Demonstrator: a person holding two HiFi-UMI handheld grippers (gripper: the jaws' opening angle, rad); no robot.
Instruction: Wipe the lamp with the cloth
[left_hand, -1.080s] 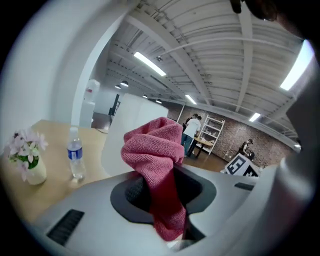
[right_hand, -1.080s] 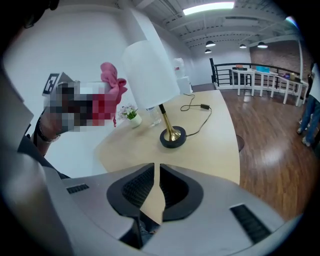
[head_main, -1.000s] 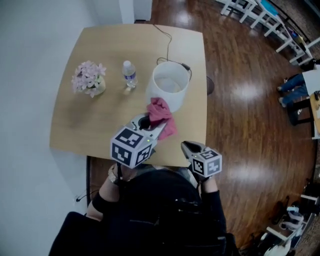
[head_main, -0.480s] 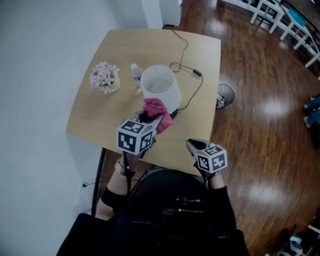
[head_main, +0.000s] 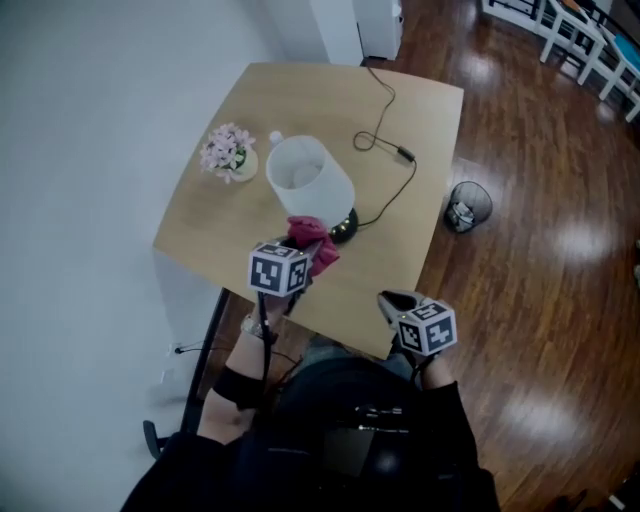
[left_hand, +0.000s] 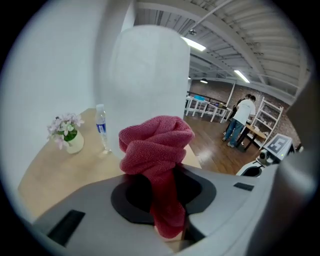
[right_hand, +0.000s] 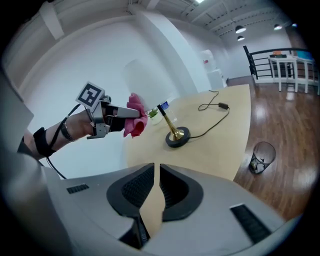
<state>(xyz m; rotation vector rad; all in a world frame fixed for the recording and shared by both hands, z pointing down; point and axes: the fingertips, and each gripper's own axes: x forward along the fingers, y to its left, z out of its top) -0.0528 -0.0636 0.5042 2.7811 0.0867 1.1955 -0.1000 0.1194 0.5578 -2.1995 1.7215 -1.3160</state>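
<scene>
bunched pink cloth (left_hand: 156, 150) nr white lamp (head_main: 308, 180)

Left tool (head_main: 312, 250), right tool (head_main: 388, 298): grey shells, black-white marker cubes; black clothing.

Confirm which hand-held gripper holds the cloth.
The left hand-held gripper: its jaws clamp the pink cloth. The right hand-held gripper has its jaws closed with nothing between them.
</scene>
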